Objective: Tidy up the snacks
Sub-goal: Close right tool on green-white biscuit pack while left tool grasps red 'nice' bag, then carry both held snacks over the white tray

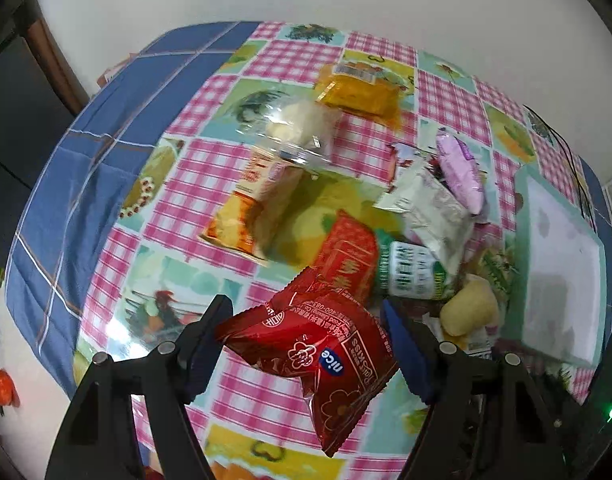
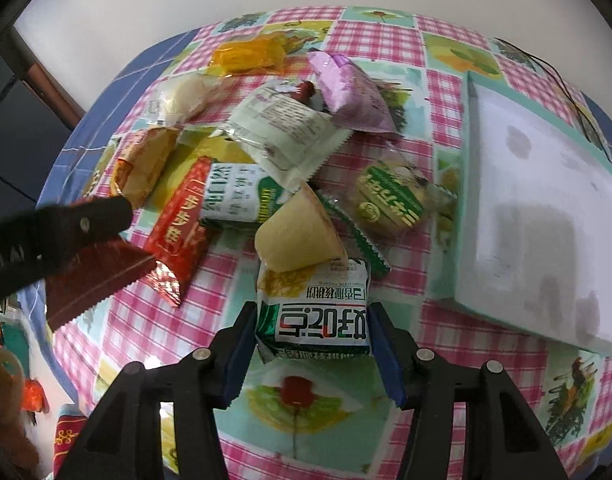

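My left gripper (image 1: 306,332) is shut on a red "nice" snack packet (image 1: 322,356) and holds it above the table; it shows in the right wrist view (image 2: 93,276) with the left gripper's finger (image 2: 65,224) over it. My right gripper (image 2: 308,328) is shut on a green-and-white snack packet (image 2: 314,312) near the table's front. A pile of snacks lies mid-table: a red packet (image 2: 181,228), a white packet (image 2: 277,132), a pink packet (image 2: 350,92), a yellow packet (image 2: 249,56) and a round green-label pastry (image 2: 390,200).
A white tray with a mint-green rim (image 2: 466,200) lies on the right side of the checked tablecloth (image 2: 446,340); it shows in the left wrist view too (image 1: 522,248). A black cable (image 2: 566,88) runs behind it. A white wall stands behind the table.
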Demonstrator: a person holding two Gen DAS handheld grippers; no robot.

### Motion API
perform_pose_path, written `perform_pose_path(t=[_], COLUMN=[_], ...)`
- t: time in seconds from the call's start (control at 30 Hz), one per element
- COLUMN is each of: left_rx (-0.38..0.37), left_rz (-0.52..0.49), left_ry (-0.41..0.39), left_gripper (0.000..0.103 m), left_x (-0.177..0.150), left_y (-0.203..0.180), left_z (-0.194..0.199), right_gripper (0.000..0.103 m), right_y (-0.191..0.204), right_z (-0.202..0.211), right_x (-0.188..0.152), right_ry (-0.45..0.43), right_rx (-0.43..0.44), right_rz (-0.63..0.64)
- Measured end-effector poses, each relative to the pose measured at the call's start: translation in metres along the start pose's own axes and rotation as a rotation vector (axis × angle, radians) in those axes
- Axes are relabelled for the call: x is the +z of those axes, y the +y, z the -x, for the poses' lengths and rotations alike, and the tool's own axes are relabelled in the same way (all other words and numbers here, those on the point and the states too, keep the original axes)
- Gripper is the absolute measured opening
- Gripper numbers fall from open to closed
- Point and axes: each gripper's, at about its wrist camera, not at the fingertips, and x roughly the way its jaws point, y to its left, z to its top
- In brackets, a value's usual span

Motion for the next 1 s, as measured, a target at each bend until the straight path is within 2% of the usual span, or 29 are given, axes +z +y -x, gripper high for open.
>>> perform_pose_path(t=[0.2, 0.4, 0.63, 0.77, 1.0], left_rx=[-0.002, 0.044, 0.048, 0.045, 0.020], left_rz=[0.082, 0.117, 0.149, 0.134, 0.071], left_ry=[0.044, 0.015, -0.043, -0.076, -0.085], left_gripper=[0.077, 0.077, 0.077, 0.077, 0.077], left_x=[-0.008, -0.011, -0.013, -0.011, -0.006], left_y=[-0.017, -0.018, -0.016, -0.021, -0.048], left_z=[-0.002, 0.001, 0.008, 0.015, 0.016], right_gripper=[0.057, 0.057, 0.057, 0.057, 0.057], right_y=[-0.020, -0.031, -0.030, -0.041, -0.077], right_z=[0.013, 0.029, 0.045, 0.055, 0.066], right_x=[-0.003, -0.007, -0.005, -0.002, 0.007], right_ry=[-0.012, -0.033, -0.091, -0.134, -0.184], right_rx=[0.032, 0.077, 0.117, 0.100, 0.061], right_rz=[-0.048, -0.080, -0.101, -0.141, -0.242])
